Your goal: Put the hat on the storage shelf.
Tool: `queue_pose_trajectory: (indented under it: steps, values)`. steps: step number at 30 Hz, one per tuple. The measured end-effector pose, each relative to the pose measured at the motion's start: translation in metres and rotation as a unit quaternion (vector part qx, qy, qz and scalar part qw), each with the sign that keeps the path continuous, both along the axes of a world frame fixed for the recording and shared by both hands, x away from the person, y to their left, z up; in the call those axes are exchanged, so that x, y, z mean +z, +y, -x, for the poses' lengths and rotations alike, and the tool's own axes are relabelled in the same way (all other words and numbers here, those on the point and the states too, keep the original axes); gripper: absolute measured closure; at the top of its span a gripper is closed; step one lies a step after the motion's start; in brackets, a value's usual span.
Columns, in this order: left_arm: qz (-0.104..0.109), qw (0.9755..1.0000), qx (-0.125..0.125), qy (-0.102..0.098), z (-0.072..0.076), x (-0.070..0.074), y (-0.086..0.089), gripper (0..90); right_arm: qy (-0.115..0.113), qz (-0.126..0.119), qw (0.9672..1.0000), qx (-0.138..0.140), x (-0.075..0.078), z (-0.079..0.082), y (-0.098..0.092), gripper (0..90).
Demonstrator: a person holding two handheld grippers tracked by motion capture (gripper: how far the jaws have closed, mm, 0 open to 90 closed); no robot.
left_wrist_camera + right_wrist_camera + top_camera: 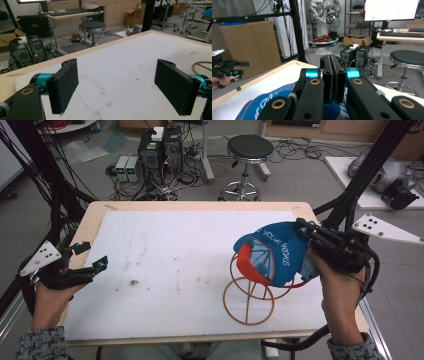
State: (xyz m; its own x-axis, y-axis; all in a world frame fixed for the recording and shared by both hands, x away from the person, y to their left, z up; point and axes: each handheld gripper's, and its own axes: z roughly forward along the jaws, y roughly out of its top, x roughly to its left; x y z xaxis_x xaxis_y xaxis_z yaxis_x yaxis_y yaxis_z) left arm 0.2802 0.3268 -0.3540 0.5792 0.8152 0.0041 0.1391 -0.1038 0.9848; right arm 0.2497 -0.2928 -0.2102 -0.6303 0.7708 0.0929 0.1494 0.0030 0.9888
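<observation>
We pinch the blue cap [274,251] in our right tool [303,227] atop the wire stand [248,301] on the bench [165,270], our left tool [93,256] spread wide.

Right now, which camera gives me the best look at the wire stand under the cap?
The high view: the wire stand shows whole, base ring on the table, blue cap draped over its top. The left gripper view catches just a curve of its ring at the right edge. The right gripper view gives cap fabric below the jaws.
</observation>
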Motion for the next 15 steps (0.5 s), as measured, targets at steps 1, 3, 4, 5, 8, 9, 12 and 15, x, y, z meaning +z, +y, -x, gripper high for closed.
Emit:
queue_pose_trajectory:
  steps: [1, 3, 4, 5, 8, 9, 12, 15]
  values:
    - [0.001, 1.0000, 0.000, 0.000, 0.000, 0.000, 0.000, 19.6, 0.000, 0.001, 1.0000, 0.002, -0.001, 0.002, 0.001, 89.1]
    - [0.001, 1.0000, 0.000, -0.001, 0.000, 0.000, 0.000, 19.6, -0.001, 0.006, 1.0000, 0.007, -0.002, 0.005, 0.003, 89.1]
    - [0.002, 1.0000, 0.000, -0.002, 0.000, 0.001, 0.001, 19.6, 0.000, 0.006, 0.9999, 0.009, -0.003, 0.007, 0.004, 89.1]
    - [0.002, 1.0000, 0.000, -0.002, 0.000, 0.000, 0.000, 19.6, -0.001, 0.008, 0.9999, 0.012, -0.004, 0.008, 0.005, 89.1]
    - [0.000, 1.0000, 0.000, 0.000, 0.000, -0.001, 0.000, 19.6, -0.003, 0.012, 0.9998, 0.019, -0.007, 0.014, 0.007, 89.1]
    - [0.001, 1.0000, 0.000, 0.000, 0.000, -0.001, 0.000, 19.6, -0.003, 0.012, 0.9998, 0.019, -0.007, 0.014, 0.007, 89.1]
    - [0.001, 1.0000, 0.000, 0.001, 0.000, -0.001, 0.000, 19.6, -0.002, 0.009, 0.9997, 0.024, -0.011, 0.018, 0.009, 89.1]
    - [0.001, 1.0000, 0.000, 0.001, 0.000, -0.001, 0.001, 19.6, -0.001, 0.012, 0.9995, 0.029, -0.013, 0.021, 0.012, 89.1]
